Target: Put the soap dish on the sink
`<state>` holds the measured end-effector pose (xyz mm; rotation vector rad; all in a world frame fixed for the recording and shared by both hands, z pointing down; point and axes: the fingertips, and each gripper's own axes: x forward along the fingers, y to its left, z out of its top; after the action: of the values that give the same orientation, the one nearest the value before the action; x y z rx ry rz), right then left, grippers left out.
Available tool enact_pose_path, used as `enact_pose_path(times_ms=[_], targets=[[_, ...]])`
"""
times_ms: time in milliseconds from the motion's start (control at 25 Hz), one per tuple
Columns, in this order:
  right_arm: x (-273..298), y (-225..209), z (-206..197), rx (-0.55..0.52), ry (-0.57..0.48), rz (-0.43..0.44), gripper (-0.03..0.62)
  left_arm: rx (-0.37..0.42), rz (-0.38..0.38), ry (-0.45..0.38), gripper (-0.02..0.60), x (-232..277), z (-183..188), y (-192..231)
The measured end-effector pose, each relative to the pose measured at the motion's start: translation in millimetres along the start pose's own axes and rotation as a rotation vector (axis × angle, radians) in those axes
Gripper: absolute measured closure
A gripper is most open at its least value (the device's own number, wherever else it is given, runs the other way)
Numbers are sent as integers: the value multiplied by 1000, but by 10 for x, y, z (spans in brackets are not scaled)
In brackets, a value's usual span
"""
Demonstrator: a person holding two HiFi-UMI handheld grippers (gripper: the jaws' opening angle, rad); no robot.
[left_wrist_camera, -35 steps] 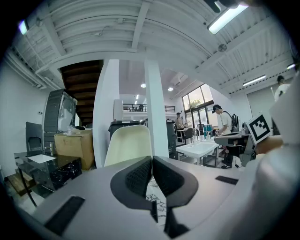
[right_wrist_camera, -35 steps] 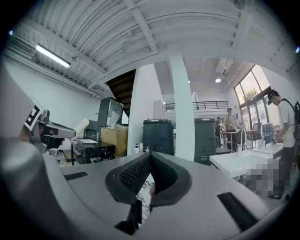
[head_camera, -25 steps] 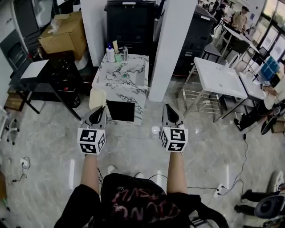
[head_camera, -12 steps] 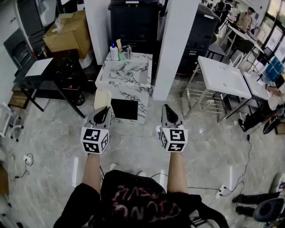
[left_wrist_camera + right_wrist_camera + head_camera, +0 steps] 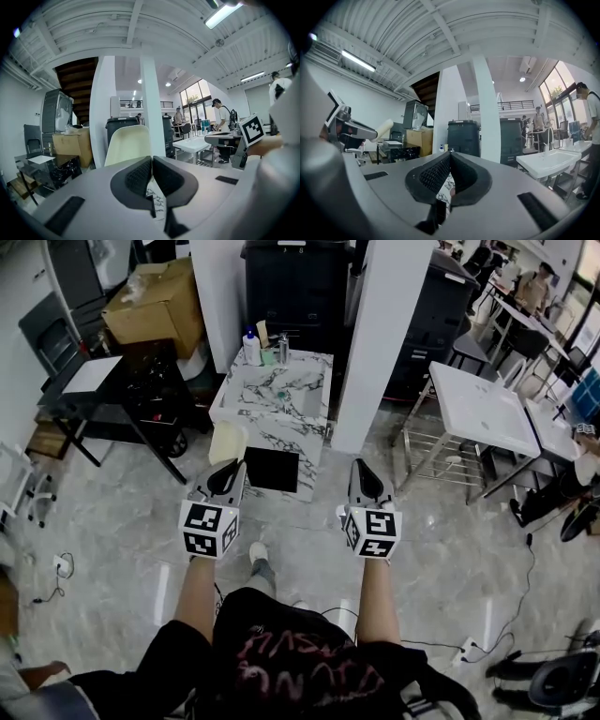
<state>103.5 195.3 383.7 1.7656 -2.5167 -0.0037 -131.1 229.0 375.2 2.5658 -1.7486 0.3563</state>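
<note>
Standing on the marble floor (image 5: pixel 112 540), you face the marble sink (image 5: pixel 246 418), grippers out in front. Your left gripper (image 5: pixel 231 469) is clamped on the cream soap dish (image 5: pixel 228 441), which sticks out past the jaws with its long side pointing ahead. Your right gripper (image 5: pixel 362 470) has its jaws together on nothing.

The sink lies straight ahead of the dish and slightly to its right, so the left hand is both the loaded one and the nearer one. The dish's far end already overlaps the sink's near left corner in the head view, though how high it sits above the top is unclear.

A bottle (image 5: pixel 250 347) and other small items crowd the back edge. A white pillar (image 5: pixel 389 343) stands close on the right and a black table (image 5: pixel 112 390) on the left. The near marble rim looks like the freest landing room.
</note>
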Motion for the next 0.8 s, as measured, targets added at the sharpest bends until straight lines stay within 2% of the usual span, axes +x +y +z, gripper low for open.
enact_pose_path(times_ms=[400, 800], targets=[[535, -55, -38, -9, 10, -8, 580, -18, -16, 20, 557, 491, -105, 241], [1545, -187, -217, -39, 60, -30, 580, -56, -56, 65, 557, 1441, -297, 779]])
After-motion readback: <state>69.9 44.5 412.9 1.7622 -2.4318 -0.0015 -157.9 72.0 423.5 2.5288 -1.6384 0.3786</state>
